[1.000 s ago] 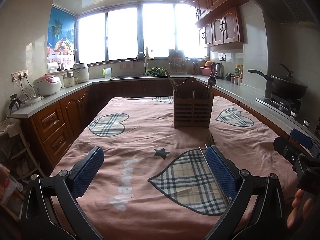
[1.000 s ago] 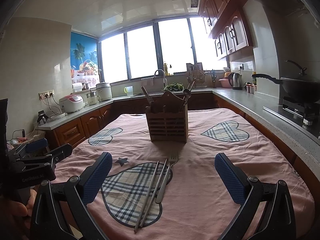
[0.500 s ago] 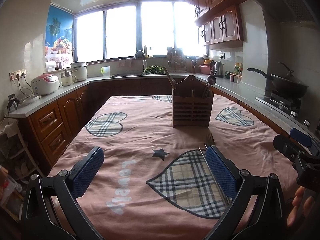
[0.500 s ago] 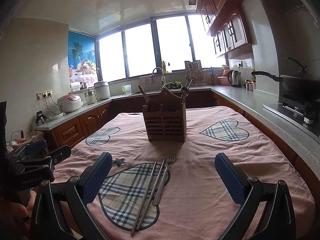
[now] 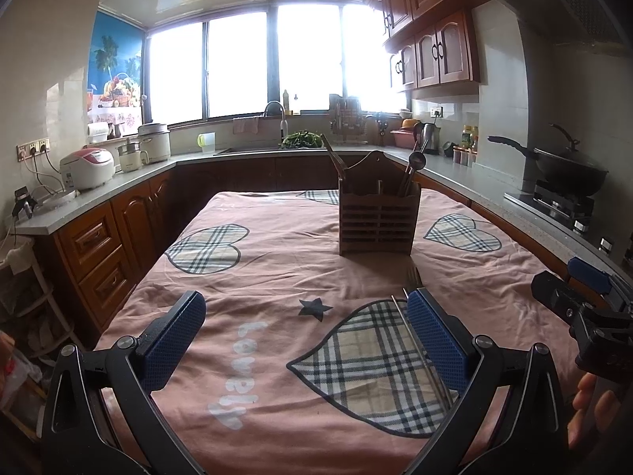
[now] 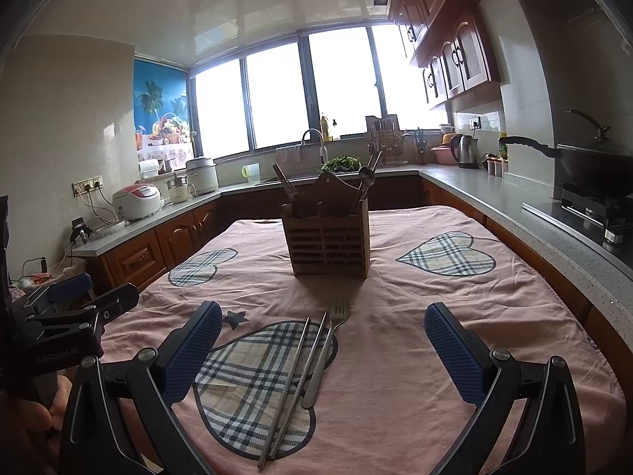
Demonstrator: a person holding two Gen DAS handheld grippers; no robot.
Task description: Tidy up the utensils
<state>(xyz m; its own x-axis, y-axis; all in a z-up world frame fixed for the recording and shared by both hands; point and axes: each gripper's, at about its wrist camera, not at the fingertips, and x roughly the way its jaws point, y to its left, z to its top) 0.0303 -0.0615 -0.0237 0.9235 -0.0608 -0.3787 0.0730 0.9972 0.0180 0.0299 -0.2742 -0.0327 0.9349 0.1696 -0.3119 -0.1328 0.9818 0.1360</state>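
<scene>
A slatted wooden utensil holder (image 6: 327,237) stands in the middle of the table, with a spoon (image 6: 366,182) and chopsticks in it; it also shows in the left wrist view (image 5: 378,219). A metal fork (image 6: 326,350) and two metal chopsticks (image 6: 290,380) lie on a plaid heart patch in front of it. My right gripper (image 6: 322,346) is open and empty, hovering above them. My left gripper (image 5: 304,334) is open and empty, to the left of the utensils; its right finger hides most of the chopsticks (image 5: 397,308).
A pink cloth (image 6: 455,316) with plaid hearts covers the table. Counters run along the left, back and right, with rice cookers (image 5: 87,168), a sink faucet (image 5: 277,118), a kettle (image 6: 467,152) and a wok (image 5: 569,168) on the stove.
Both grippers have drifted slightly, so the holder sits a little lower and nearer in each view. Both stay open and empty.
</scene>
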